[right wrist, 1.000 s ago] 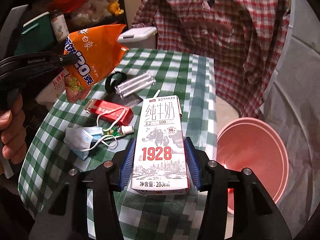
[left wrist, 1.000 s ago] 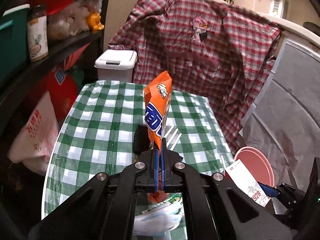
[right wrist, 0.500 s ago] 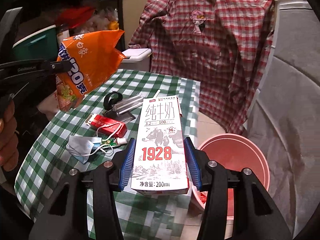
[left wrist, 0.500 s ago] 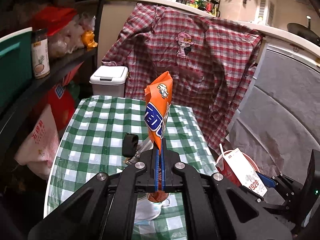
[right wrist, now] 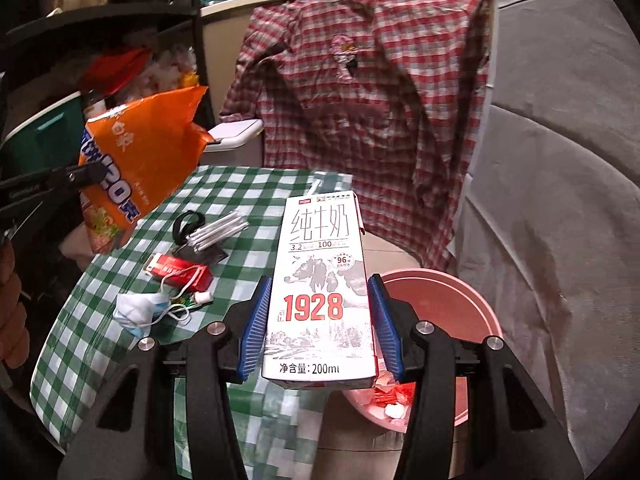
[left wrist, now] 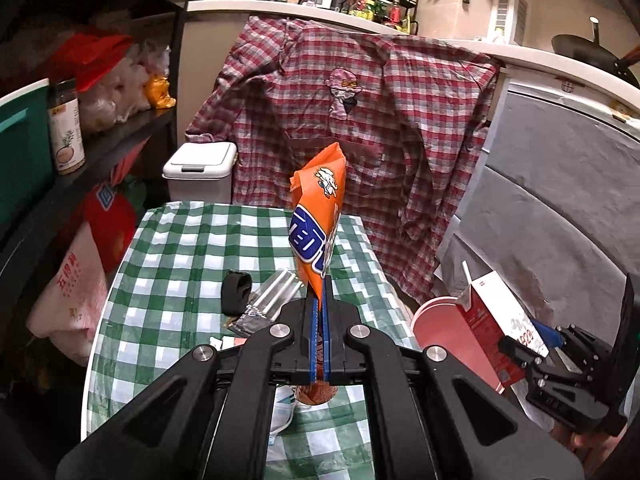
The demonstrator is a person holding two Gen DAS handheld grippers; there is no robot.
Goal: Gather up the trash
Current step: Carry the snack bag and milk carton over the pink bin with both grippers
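Note:
My left gripper (left wrist: 320,308) is shut on an orange snack bag (left wrist: 318,216), held upright above the green checked table (left wrist: 180,248). The same orange bag (right wrist: 140,176) shows at the left of the right wrist view. My right gripper (right wrist: 320,300) is shut on a white milk carton (right wrist: 322,280) marked 1928, with a blue pad on each side. The carton (left wrist: 496,316) hangs beside the pink bin (right wrist: 472,320), which stands on the floor by the table's right edge with some scraps inside.
On the table lie a blue face mask (right wrist: 136,308), a red box (right wrist: 180,274), a small green tube (right wrist: 188,300), a black ring (right wrist: 186,222) and silver sticks (right wrist: 220,228). A white lidded bin (left wrist: 200,168), a plaid shirt (left wrist: 360,128) and dark shelves (left wrist: 80,152) surround it.
Both grippers have risen and drawn back from the table, each keeping its load. The milk carton has shifted right, toward the pink bin.

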